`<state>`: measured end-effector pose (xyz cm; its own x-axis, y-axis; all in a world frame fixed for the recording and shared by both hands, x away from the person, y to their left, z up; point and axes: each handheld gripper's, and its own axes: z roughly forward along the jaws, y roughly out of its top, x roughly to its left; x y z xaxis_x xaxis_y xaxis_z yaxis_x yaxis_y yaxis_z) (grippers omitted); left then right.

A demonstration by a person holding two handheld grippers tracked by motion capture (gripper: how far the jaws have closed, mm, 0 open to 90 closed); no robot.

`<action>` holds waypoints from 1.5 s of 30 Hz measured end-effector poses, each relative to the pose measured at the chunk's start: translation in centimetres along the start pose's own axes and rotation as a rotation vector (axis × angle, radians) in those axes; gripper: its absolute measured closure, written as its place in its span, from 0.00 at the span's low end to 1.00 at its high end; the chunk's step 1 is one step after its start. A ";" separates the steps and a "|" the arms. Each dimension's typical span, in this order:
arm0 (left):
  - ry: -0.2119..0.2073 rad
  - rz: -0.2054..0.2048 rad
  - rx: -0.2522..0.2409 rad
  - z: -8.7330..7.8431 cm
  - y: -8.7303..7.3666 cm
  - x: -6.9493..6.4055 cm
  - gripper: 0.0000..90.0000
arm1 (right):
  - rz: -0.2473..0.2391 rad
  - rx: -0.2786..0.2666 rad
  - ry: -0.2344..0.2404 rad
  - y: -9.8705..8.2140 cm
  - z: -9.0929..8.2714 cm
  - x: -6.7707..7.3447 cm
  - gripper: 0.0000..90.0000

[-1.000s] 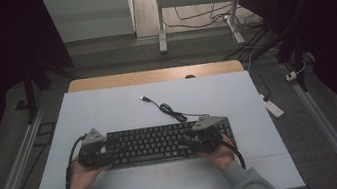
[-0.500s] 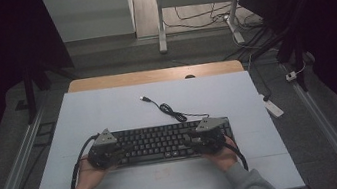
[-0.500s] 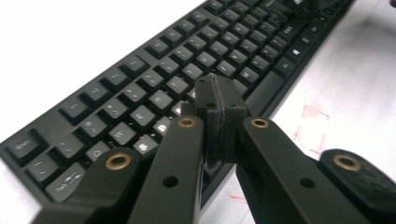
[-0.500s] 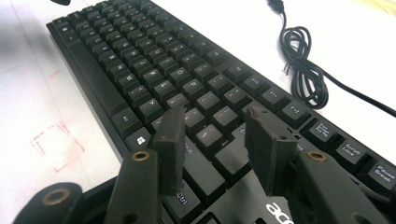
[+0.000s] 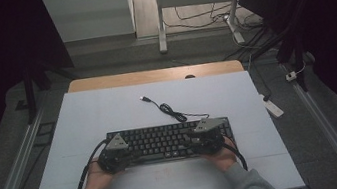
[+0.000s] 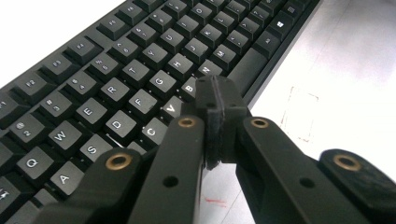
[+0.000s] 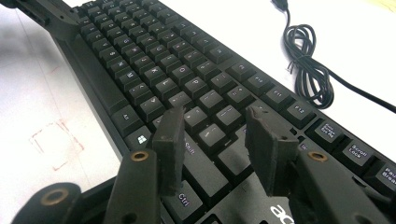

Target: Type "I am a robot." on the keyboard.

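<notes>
The keyboard (image 5: 169, 141) lies flat on the white table (image 5: 108, 113), toward my edge of it, its black cable (image 5: 171, 111) coiled just behind its far edge. My left gripper (image 6: 219, 100) is at the keyboard's left end; its jaws have just been closing and now stand pressed together with nothing between them, their tips over the bottom letter row near the B and N keys. My right gripper (image 7: 217, 140) is at the keyboard's right end, jaws apart and holding nothing, hanging over the keys around the right Shift. My hands (image 5: 99, 178) rest on the table just in front of the keyboard.
</notes>
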<state>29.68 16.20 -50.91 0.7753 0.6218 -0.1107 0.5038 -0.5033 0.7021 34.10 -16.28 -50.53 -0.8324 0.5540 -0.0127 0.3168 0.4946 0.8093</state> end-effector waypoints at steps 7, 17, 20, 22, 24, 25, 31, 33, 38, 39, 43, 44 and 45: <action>-0.001 0.003 0.012 0.5 0.0 -0.1 0.99 | -0.002 0.006 -0.003 0.0 0.1 0.0 0.64; 0.009 0.023 0.051 1.5 -0.1 -0.5 0.99 | -0.004 0.005 0.000 0.0 0.2 0.0 0.64; 0.009 0.022 0.051 1.6 -0.1 -0.5 0.99 | -0.003 0.004 -0.001 0.0 0.1 0.1 0.64; 0.010 0.022 0.050 1.6 -0.1 -0.5 0.99 | -0.003 0.005 -0.001 0.0 0.1 0.0 0.64; 0.010 0.021 0.049 1.6 -0.1 -0.5 0.99 | -0.003 0.005 -0.001 0.0 0.1 0.0 0.64; 0.011 0.018 0.048 1.6 -0.1 -0.5 0.99 | -0.003 0.005 -0.001 0.0 0.1 0.0 0.64; 0.009 0.016 0.051 2.0 -0.2 -0.4 0.99 | -0.006 0.009 -0.001 0.0 0.2 0.1 0.64; 0.019 0.021 0.053 1.9 -0.1 -0.5 0.99 | -0.007 0.009 -0.001 0.0 0.2 0.1 0.64; 0.031 0.019 0.017 1.2 0.0 -0.5 0.99 | -0.008 0.008 -0.001 0.0 0.2 0.1 0.64; 0.020 0.008 -0.003 1.0 0.1 -0.4 0.99 | -0.008 0.008 -0.002 0.0 0.2 0.1 0.64; -0.008 -0.031 -0.062 0.2 0.2 -0.2 0.90 | -0.006 0.006 -0.002 0.0 0.2 0.0 0.64; -0.008 -0.038 -0.069 0.0 0.2 -0.1 0.87 | -0.006 0.006 -0.002 0.0 0.2 0.0 0.63; -0.008 -0.046 -0.078 -0.1 0.2 -0.1 0.84 | -0.007 0.008 -0.003 0.0 0.2 0.0 0.63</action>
<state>29.68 16.13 -50.66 0.7553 0.6382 -0.1491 0.5076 -0.4257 0.7491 34.17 -16.17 -50.67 -0.8334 0.5523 -0.0202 0.3145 0.5039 0.8045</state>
